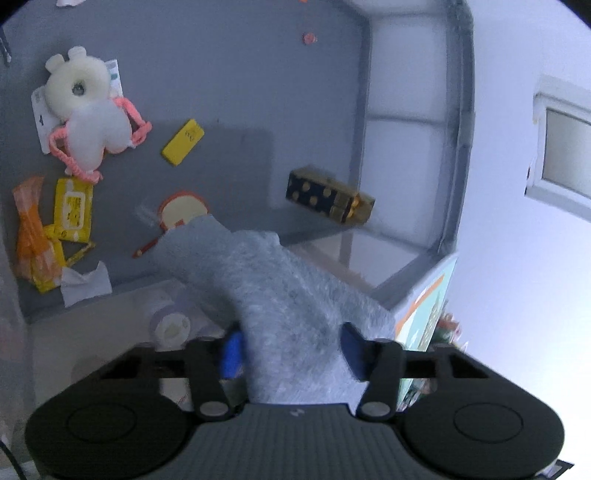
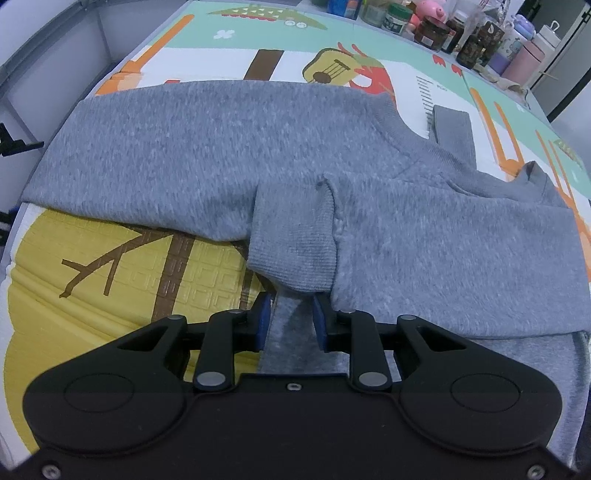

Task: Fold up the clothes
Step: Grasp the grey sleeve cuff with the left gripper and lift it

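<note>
The right claw (image 2: 290, 321) grips the ribbed cuff (image 2: 295, 236) of a grey sweater (image 2: 192, 155), its blue pads (image 2: 263, 321) pressed on cloth that bunches between them. The sweater is a fuzzy heather-grey knit with ribbed collar and cuffs. It lies spread across a play mat (image 2: 92, 280) on the bench, body to the far left, collar at far right, the held sleeve folded over toward the near side. A second ribbed cuff (image 2: 452, 129) pokes out beyond the collar.

The left claw (image 1: 291, 350) is raised off the mat, pointing away from it, clamped on a thick fold of the same grey knit that hangs out ahead of it.

The mat's yellow near-left part is bare and its green far part is open up to a row of jars and bottles (image 2: 443, 26) along the far edge. The sweater's left hem lies close to the mat's left edge.

In the left wrist view a grey floor holds a white plush toy (image 1: 88, 107), a yellow bar (image 1: 183, 142), yellow packets (image 1: 72, 208) and a dark dotted box (image 1: 325, 195). No writing can be read.
</note>
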Demonstrator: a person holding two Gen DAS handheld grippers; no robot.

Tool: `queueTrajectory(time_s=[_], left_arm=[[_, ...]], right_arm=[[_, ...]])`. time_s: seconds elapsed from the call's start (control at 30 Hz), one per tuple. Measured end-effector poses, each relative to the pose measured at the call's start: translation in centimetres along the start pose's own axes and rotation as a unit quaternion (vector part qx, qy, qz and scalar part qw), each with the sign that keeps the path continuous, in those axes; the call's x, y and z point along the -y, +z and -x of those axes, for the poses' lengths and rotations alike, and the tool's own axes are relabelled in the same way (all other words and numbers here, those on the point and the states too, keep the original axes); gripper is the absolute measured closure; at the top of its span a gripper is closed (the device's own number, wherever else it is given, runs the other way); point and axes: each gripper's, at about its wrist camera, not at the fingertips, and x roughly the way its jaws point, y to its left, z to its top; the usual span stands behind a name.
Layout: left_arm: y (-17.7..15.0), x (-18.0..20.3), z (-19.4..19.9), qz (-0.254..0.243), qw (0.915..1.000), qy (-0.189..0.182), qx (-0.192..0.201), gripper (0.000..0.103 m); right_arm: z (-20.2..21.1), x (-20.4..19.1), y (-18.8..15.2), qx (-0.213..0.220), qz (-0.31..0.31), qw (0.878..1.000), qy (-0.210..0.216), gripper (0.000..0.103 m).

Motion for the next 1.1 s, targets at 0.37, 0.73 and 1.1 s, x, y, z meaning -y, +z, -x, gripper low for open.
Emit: queueTrajectory(time_s=[0.37, 0.73, 1.1], left_arm=[[-2.3, 3.4, 2.1, -0.104, 0.9932, -0.015, 0.050, 0.098], [-7.5, 9.9, 4.8, -0.224, 0.9696, -0.085, 0.051, 0.098], [-17.7, 14.7, 4.8, -0.334, 0.9327, -0.137, -0.006, 0.098]], right_arm=[[0.4, 0.1, -0.4, 0.002, 0.002, 1.000, 0.002, 0.079], [1.9, 2.2, -0.9, 0.018, -0.013, 1.000, 0.008, 0.079], [3.7, 7.1, -1.9, 0.039, -0.056, 0.998, 0.014, 0.079]])
